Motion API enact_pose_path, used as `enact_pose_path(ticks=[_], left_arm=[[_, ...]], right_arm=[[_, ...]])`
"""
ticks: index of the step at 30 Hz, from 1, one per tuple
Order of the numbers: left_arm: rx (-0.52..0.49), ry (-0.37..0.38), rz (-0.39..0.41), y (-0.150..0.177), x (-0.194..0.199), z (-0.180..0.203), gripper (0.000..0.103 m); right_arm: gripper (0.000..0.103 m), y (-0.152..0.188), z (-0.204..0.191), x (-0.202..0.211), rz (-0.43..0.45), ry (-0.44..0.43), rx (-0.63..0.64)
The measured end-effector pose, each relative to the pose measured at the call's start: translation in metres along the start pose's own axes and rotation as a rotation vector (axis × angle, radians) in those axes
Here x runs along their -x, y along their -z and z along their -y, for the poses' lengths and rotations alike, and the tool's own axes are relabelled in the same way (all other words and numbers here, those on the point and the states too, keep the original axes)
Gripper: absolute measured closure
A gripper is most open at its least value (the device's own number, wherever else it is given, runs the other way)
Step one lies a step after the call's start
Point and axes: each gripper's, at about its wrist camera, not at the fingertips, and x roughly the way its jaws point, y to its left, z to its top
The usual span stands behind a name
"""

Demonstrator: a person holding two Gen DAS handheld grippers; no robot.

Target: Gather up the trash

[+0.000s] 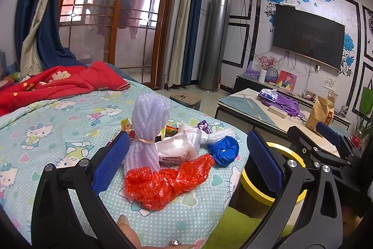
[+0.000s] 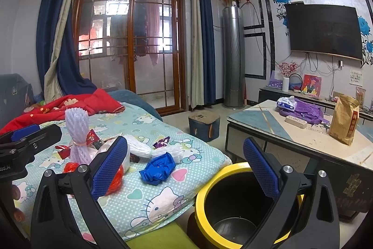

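Both my claws — left gripper (image 1: 186,160), right gripper (image 2: 185,167) — gape empty; bin (image 2: 205,197) bare, red bag (image 1: 163,181) and the rest unpicked.

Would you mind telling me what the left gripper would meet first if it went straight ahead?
Most likely the red plastic bag, which lies nearest between the open left gripper's fingers, just before the purple foam net. Depth is unclear.

Little legible txt. Gold paper bag (image 2: 344,119) on the coffee table (image 2: 275,130): red label w/ Chinese chars, too blurred to read. White wrapper (image 1: 179,148) on the bed sheet (image 1: 70,118): red print, unreadable. Paper note (image 2: 356,78) on wall by the TV (image 2: 324,30): handwriting, illegible. Sheet carries Hello Kitty figures, no words. Partial lettering on left gripper body, unclear.
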Motion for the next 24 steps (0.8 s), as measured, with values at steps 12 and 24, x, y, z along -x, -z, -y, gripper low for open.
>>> enact_pose_path(ticks=[12,24], left_arm=[[0.006,0.004,0.001,0.004,0.001,-0.005,0.010],[0.007,0.000,-0.002,0.001,-0.002,-0.001,0.010]], right_arm=[[0.006,0.006,0.006,-0.011,-0.008,0.004,-0.002],[0.006,0.010,0.007,-0.016,-0.020,0.017,-0.012]])
